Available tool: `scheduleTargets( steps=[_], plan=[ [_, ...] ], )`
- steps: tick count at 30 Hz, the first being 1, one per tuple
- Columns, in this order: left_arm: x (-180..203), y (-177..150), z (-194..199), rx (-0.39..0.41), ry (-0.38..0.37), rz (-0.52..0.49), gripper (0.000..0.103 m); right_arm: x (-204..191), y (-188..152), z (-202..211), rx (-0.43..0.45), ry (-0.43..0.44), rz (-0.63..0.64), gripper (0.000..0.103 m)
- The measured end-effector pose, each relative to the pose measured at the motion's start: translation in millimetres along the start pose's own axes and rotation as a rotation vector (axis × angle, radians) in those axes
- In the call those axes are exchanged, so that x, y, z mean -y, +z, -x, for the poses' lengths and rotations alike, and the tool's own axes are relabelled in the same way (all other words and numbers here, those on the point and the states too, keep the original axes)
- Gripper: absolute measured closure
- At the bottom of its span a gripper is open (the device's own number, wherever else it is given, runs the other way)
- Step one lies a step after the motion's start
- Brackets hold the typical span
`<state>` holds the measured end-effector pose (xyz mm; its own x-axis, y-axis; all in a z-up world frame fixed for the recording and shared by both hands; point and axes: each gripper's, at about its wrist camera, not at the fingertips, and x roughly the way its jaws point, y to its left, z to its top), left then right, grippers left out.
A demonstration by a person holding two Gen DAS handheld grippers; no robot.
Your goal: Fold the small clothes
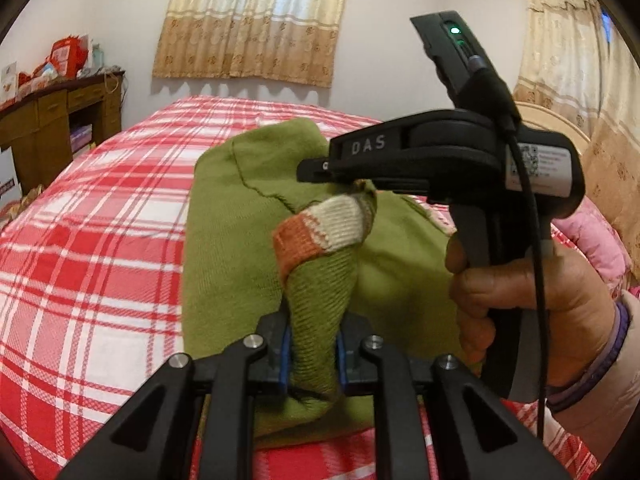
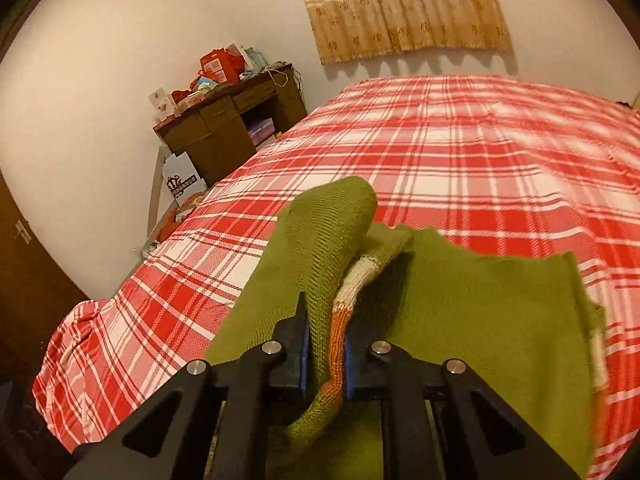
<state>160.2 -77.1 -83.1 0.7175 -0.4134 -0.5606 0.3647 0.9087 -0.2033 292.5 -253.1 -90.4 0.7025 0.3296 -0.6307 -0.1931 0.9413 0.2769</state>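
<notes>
A small green knitted sweater (image 1: 236, 240) with an orange and cream striped cuff (image 1: 320, 228) lies on the bed. My left gripper (image 1: 313, 354) is shut on a green fold of the sweater and holds it raised. My right gripper (image 2: 325, 350) is shut on the sweater's striped edge (image 2: 338, 332), lifted above the flat green body (image 2: 480, 320). In the left wrist view the right gripper (image 1: 440, 164), held by a hand (image 1: 532, 292), sits just right of the cuff, its fingertips hidden by cloth.
The bed has a red and white plaid sheet (image 1: 100, 240) (image 2: 480, 152). A brown desk (image 2: 232, 128) with boxes stands at the far left. A pink quilt (image 1: 592, 248) and a wooden headboard (image 1: 552, 120) are at the right. Curtains (image 1: 252, 20) hang behind.
</notes>
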Motion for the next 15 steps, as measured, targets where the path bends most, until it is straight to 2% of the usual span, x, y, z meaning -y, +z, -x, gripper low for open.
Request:
scheduleTargets(
  steps=[6, 15],
  plan=[
    [33, 11, 2, 0.029, -0.041, -0.069, 0.087, 28, 1, 24, 0.014, -0.054, -0.003, 0.091],
    [72, 15, -17, 0.014, -0.104, -0.13, 0.088, 71, -3, 52, 0.008, -0.133, 0.003, 0.091]
  ],
)
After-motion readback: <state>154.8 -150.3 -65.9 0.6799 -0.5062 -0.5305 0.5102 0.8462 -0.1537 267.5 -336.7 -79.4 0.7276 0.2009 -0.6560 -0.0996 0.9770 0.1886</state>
